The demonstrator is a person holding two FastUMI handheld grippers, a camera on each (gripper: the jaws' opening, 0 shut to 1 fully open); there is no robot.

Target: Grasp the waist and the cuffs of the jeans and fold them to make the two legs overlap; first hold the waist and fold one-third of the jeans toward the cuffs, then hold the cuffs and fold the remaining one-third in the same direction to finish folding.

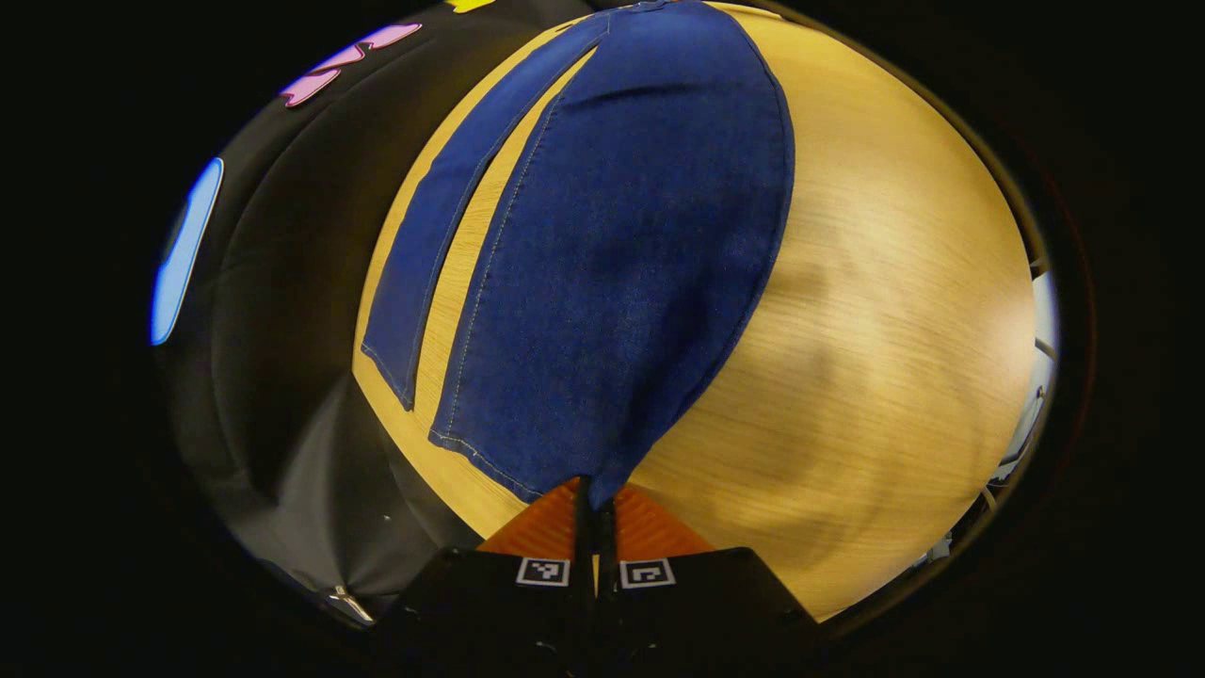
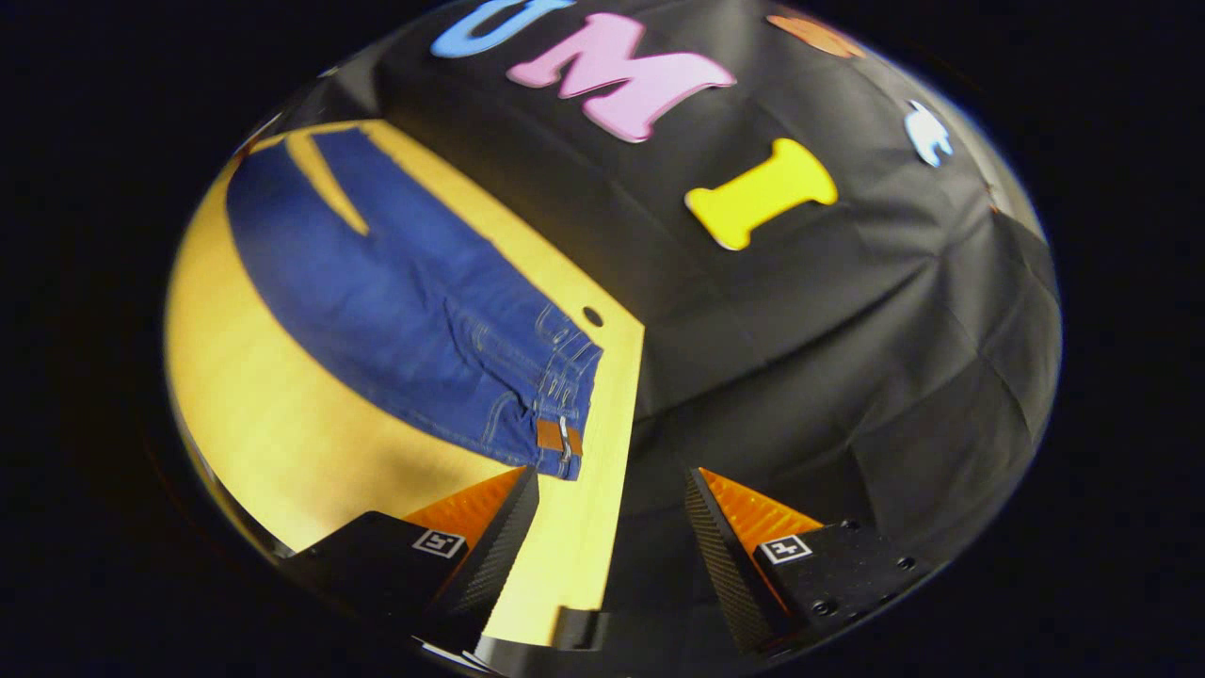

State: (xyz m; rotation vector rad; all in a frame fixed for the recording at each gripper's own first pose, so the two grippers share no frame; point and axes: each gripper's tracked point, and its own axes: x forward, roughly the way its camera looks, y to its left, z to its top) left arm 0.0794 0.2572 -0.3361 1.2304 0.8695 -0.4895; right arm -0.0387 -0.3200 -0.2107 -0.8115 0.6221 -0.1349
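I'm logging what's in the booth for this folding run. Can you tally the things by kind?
Blue denim jeans: 1
Brown leather waist patch on the jeans: 1
Light wooden table: 1
Two-finger grippers: 2, the left gripper shut on a cuff, the right gripper open near the waist
Total: 5

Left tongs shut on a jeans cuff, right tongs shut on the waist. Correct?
Not quite. The left tongs are shut on a cuff of the jeans, but the right gripper view shows the right tongs open, short of the waist.
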